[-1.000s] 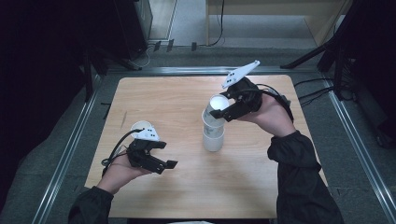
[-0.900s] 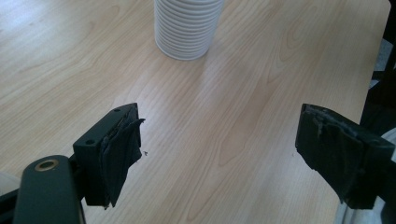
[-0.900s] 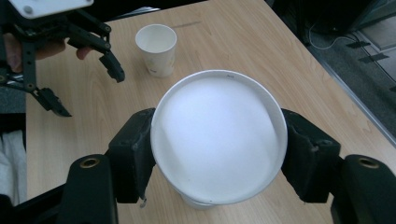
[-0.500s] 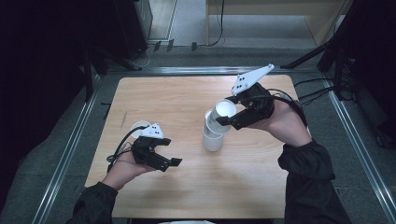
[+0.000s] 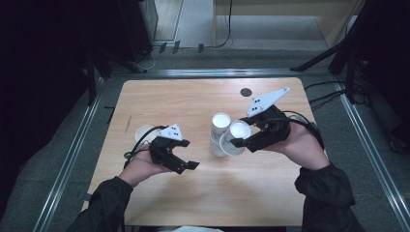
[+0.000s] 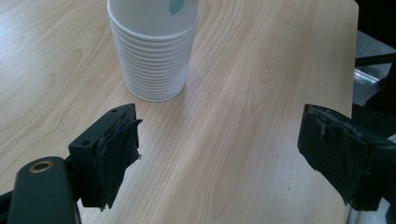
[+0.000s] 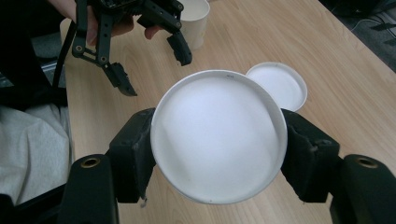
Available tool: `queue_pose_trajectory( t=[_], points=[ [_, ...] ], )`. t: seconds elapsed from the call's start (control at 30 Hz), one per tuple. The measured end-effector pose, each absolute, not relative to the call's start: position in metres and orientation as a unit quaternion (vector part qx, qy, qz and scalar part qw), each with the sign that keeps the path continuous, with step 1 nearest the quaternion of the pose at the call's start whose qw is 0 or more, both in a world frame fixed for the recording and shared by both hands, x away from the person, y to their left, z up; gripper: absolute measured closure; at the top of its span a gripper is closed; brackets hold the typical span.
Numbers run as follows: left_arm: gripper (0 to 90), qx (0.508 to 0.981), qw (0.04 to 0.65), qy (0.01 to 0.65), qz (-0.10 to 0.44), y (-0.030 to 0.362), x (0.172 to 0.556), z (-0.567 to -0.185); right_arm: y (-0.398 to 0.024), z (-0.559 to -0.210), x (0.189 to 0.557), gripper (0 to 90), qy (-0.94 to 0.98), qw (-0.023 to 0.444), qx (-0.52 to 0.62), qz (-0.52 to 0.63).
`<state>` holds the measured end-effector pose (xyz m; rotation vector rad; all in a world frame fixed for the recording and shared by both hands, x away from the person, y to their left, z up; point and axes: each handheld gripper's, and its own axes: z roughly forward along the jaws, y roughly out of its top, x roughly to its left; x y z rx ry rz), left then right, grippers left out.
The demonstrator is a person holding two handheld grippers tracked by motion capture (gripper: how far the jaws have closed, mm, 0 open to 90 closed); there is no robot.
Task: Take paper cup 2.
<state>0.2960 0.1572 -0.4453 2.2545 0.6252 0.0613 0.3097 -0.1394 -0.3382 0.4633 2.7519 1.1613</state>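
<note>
A stack of white paper cups (image 5: 218,137) (image 6: 154,51) stands upright near the middle of the wooden table (image 5: 193,96). Just to its right, my right gripper (image 5: 240,141) (image 7: 218,186) is shut on a single white cup (image 5: 240,130) (image 7: 218,135), tilted with its mouth toward the gripper's camera. The stack's open top (image 7: 278,86) shows behind that cup. My left gripper (image 5: 187,163) (image 6: 219,149) (image 7: 149,60) lies left of the stack. Its jaws have just been opening and stand wide apart, with nothing between them.
Another single white cup (image 5: 144,133) (image 7: 194,23) stands upright behind the left hand. A small dark round spot (image 5: 246,92) marks the table's far right part. Metal rails and cables run along the floor around the table.
The right gripper has carried its cup off the top of the stack, down and toward the person, to the stack's right side. The left hand has slid right, toward the stack.
</note>
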Motion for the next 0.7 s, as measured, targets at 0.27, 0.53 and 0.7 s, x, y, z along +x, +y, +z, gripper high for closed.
queue_pose_trajectory(
  t=[0.27, 0.53, 0.7],
  points=[
    [12.6, 0.892, 0.38, 0.245, 0.017, 0.149, 0.305, -0.455, -0.143, -0.381, 0.298, 34.4, 0.911, 0.037, 0.161, 0.377],
    [12.6, 0.89, 0.388, 0.239, 0.021, 0.149, 0.303, -0.456, -0.136, -0.415, 0.297, 34.4, 0.913, 0.022, 0.162, 0.374],
    [12.6, 0.893, 0.385, 0.233, 0.017, 0.147, 0.303, -0.458, -0.134, -0.433, 0.299, 34.4, 0.913, 0.014, 0.169, 0.371]
  ],
)
